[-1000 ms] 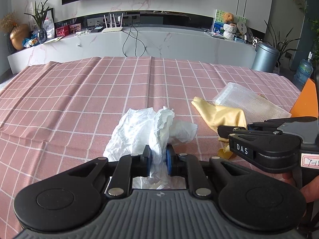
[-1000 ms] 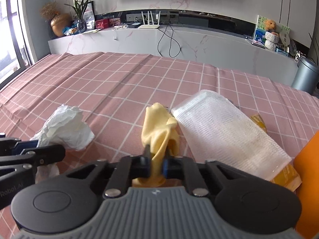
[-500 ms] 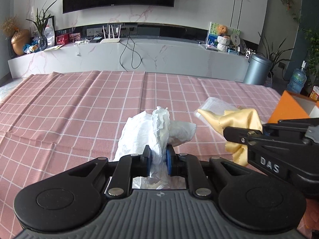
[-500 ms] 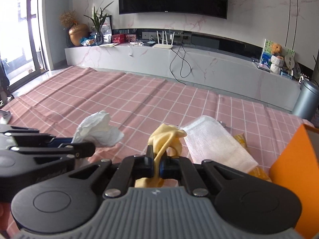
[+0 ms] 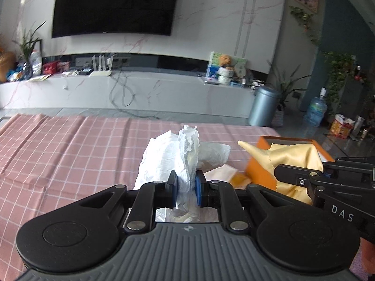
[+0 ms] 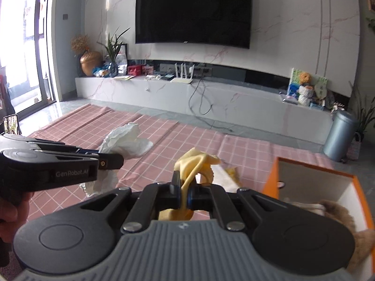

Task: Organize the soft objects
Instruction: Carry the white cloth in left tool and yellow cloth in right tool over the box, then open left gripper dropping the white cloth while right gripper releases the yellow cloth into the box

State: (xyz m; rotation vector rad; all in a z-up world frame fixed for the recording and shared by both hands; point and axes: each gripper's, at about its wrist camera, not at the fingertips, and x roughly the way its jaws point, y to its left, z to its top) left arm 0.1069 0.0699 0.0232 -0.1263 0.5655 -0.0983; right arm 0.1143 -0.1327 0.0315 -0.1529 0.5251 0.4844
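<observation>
tissue and yellow cloth each partly hidden between claw pads.

The cloth over the desk was dusty pink, crossed by a thin white grid. The crumpled tissue showed plain white. The cloth to its right was soft yellow, with a zigzag-cut edge. The box at the right was bright orange outside, pale inside. Both claws were black with blue pads. On the far wall hung a black screen against white marble veined pink.
</observation>
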